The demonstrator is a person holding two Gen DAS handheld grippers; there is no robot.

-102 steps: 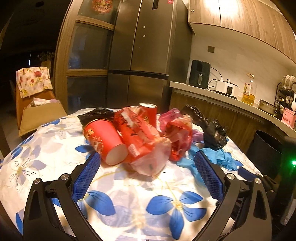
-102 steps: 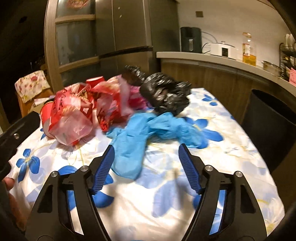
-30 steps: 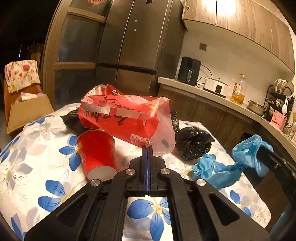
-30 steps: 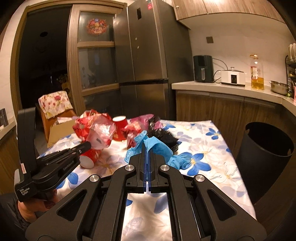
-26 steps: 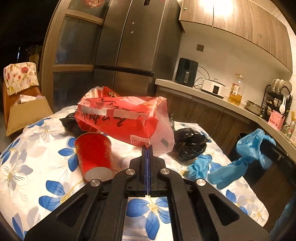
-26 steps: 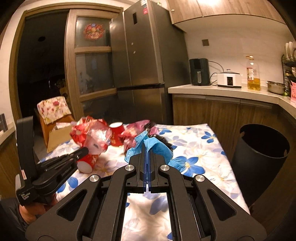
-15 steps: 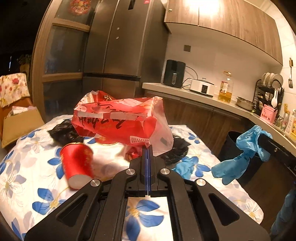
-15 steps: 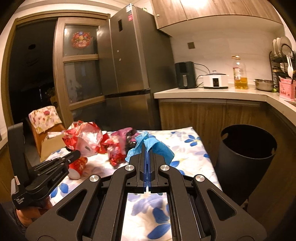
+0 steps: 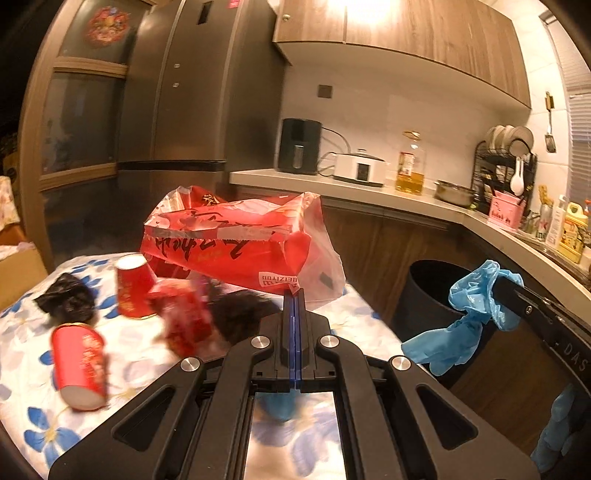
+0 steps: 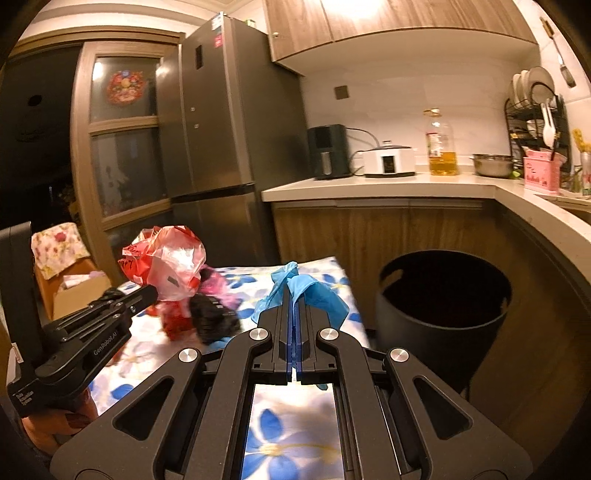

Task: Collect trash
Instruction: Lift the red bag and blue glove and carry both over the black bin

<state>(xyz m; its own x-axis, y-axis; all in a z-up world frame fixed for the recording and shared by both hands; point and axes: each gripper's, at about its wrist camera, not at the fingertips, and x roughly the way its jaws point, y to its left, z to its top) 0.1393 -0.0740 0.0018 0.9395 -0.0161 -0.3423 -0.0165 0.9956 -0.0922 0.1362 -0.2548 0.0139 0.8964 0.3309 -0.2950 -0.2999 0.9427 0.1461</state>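
The left tool (image 9: 294, 295) is pinched tight on a red plastic bag (image 9: 236, 243), lifted above the flowered desk (image 9: 29, 369). The right tool (image 10: 294, 295) is clamped on a blue glove (image 10: 314, 291) near the black bin (image 10: 443, 295). Only the left view shows two red cups (image 9: 79, 363), blurry. The bin's inside is too dark to see.

A tall steel fridge (image 10: 218, 147) stands at ten o'clock beside a glass-paned door (image 10: 122, 147). Along the worktop (image 10: 388, 188) at two o'clock sit a black air fryer (image 10: 328, 151), a white cooker (image 10: 388, 159), an oil bottle (image 10: 441, 147), a steel bowl (image 10: 493, 164) and a dish rack (image 10: 535, 110). Wooden cabinets (image 10: 369, 26) hang at twelve. At nine o'clock is a cardboard box (image 10: 74, 291).
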